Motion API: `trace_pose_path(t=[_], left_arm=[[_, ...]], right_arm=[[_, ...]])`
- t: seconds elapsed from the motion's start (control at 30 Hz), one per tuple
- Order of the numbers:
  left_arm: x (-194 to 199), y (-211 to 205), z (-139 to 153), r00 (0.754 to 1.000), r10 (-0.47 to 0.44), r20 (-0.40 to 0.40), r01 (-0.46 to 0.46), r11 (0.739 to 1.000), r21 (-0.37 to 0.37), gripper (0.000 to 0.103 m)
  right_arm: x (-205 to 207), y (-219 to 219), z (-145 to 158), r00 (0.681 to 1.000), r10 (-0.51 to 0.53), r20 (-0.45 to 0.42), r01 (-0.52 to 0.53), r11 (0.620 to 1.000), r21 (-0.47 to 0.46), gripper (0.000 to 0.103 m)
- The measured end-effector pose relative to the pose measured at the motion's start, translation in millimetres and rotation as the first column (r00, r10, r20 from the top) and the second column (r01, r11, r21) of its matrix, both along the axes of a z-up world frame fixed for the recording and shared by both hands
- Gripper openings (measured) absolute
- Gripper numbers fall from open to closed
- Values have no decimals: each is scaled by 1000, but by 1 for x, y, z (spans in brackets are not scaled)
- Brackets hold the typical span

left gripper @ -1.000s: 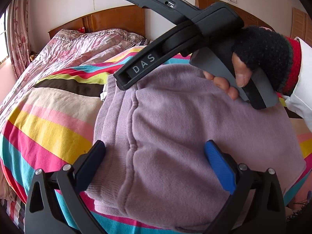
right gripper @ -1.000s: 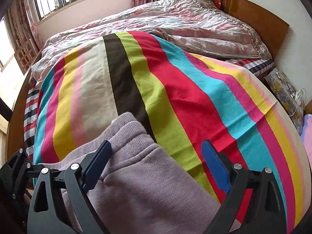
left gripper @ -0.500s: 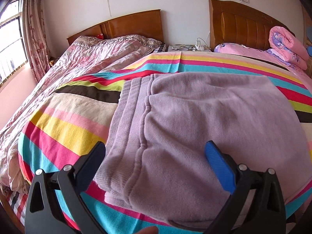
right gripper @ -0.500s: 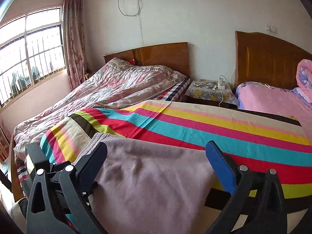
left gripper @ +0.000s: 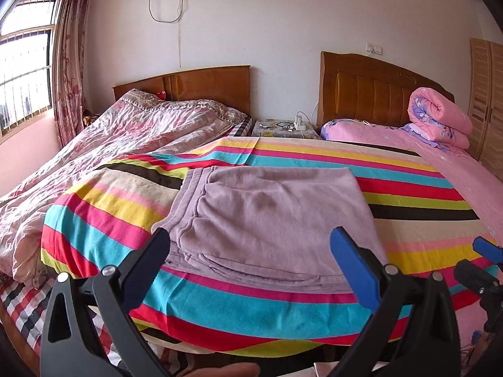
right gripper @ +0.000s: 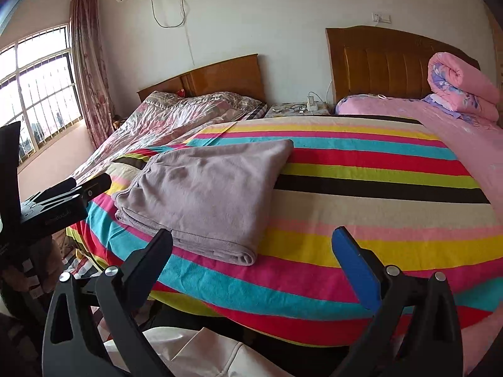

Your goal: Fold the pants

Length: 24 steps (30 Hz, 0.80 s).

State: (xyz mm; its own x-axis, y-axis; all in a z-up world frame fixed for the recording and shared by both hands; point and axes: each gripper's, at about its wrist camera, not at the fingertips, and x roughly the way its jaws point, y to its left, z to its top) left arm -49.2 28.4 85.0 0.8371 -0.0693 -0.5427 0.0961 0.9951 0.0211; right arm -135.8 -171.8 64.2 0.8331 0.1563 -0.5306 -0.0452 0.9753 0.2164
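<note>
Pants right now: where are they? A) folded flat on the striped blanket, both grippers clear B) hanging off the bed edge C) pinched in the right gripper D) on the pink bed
A: the pants lie folded on the striped blanket, clear of the open right gripper and left gripper.

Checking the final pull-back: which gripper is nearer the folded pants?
Left. The left gripper hangs open right at the near edge of the folded pants; the right gripper is open too, off past their corner over the striped blanket.
</note>
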Motion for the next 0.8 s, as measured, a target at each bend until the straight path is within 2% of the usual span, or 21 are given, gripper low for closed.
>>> trace_pose_path(t=[0.07, 0.17, 0.27, 0.5, 0.8], left_arm=[[-3, -5, -7, 1000, 13, -6, -13, 1000, -9, 102], [-4, -12, -12, 1000, 11, -23, -11, 1000, 21, 102], [-8, -16, -13, 1000, 6, -1, -6, 999, 45, 102], [-7, -9, -15, 1000, 11, -1, -11, 999, 35, 102], [-7, -11, -15, 1000, 9, -2, -9, 999, 39, 102]], right_arm=[[0, -1, 4, 1000, -16, 15, 16, 1000, -13, 98], [0, 3, 3, 1000, -16, 18, 16, 1000, -16, 98], [2, 6, 1, 1000, -1, 10, 1, 1000, -24, 98], [-1, 23, 5, 998, 36, 44, -32, 996, -81, 98], [0, 23, 3, 998, 41, 38, -37, 996, -84, 98]])
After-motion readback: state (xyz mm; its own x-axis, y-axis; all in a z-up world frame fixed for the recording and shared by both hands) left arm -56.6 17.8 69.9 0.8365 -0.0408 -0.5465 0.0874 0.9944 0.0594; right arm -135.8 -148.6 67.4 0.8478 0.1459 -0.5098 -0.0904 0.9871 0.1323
